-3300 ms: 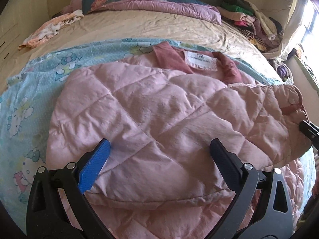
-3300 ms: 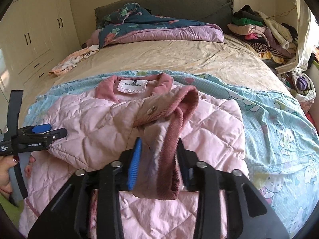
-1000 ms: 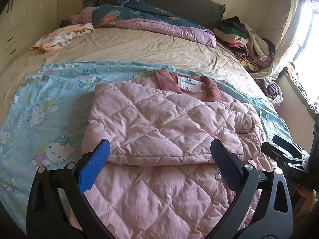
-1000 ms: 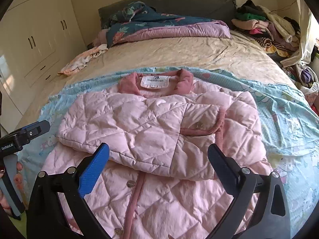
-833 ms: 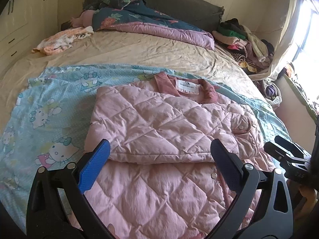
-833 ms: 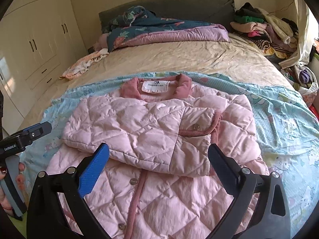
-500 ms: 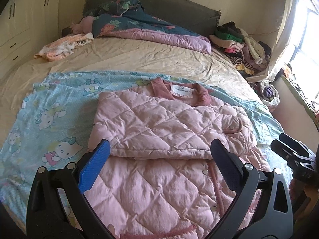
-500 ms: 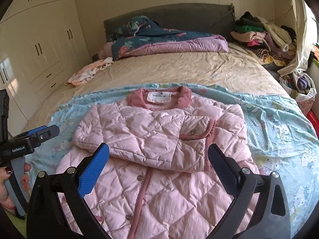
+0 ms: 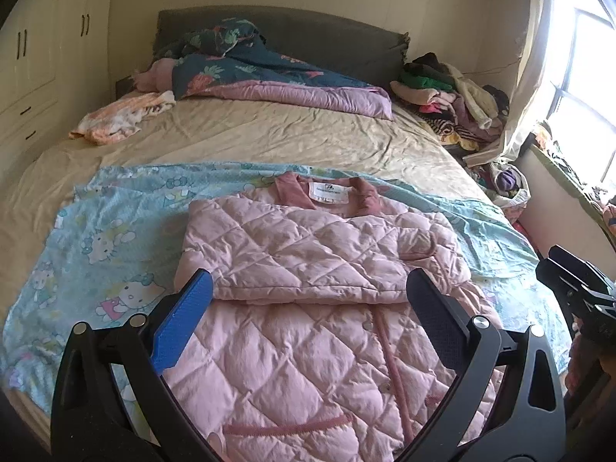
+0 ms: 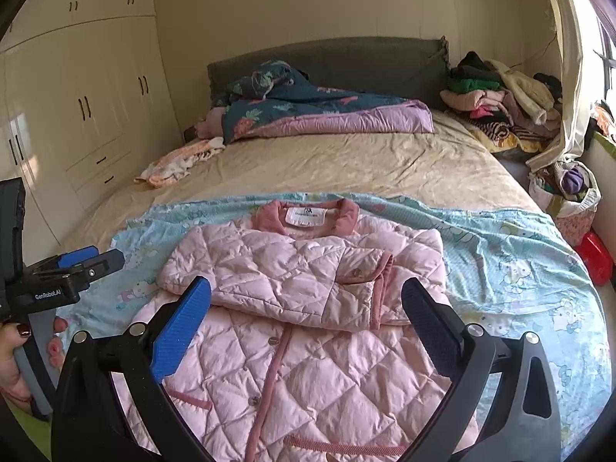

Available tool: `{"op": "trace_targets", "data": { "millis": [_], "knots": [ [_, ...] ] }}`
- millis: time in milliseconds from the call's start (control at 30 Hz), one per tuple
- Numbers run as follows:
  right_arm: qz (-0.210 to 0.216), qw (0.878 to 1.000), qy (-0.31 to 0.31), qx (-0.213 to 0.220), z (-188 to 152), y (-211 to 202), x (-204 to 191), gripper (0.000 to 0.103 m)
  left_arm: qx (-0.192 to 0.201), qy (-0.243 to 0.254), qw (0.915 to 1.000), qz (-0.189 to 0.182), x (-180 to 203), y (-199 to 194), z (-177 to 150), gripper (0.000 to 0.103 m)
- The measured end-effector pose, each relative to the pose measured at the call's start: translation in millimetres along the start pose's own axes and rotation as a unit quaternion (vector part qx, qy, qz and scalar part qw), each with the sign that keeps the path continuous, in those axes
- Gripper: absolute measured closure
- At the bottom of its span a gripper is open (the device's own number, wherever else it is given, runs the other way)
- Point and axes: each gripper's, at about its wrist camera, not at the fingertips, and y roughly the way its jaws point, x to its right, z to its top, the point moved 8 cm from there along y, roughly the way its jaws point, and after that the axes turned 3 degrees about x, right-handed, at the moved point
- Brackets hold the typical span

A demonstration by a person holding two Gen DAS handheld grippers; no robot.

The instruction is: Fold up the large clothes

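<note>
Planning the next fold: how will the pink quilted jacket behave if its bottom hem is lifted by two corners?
The pink quilted jacket looks puffy and soft, so it will probably drape and sag between the grips rather than stay flat. Its padding suggests it is light for its bulk. The sleeves lie loosely folded across the chest and may slide off if it is lifted quickly.

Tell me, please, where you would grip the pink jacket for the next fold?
Probably the bottom hem of the pink jacket, one corner per gripper, coming from the near edge. The sleeves already lie folded across the chest, the hem lies flat and nearest, and both grippers are open.
</note>
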Motion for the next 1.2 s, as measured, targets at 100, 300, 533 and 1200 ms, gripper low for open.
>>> {"op": "trace_targets", "data": {
  "millis": [100,300,533,1200],
  "knots": [
    [-0.001,1.0,-0.002,0.01,1,-15,-1,0.004,0.007,0.005,1.0,0.0,5,-11,0,0.009],
    [-0.004,1.0,-0.009,0.021,2,-34,-1,0.004,0.016,0.011,0.9998,-0.006,15,-26,-3,0.009],
    [-0.008,0.999,-0.019,0.034,-2,-55,0,0.004,0.027,0.02,0.9994,-0.01,25,-42,-11,0.009],
    [-0.016,0.999,-0.027,0.032,-55,-88,5,0.004,0.028,0.022,0.9992,-0.02,29,-65,-66,0.009]
  ]
}}
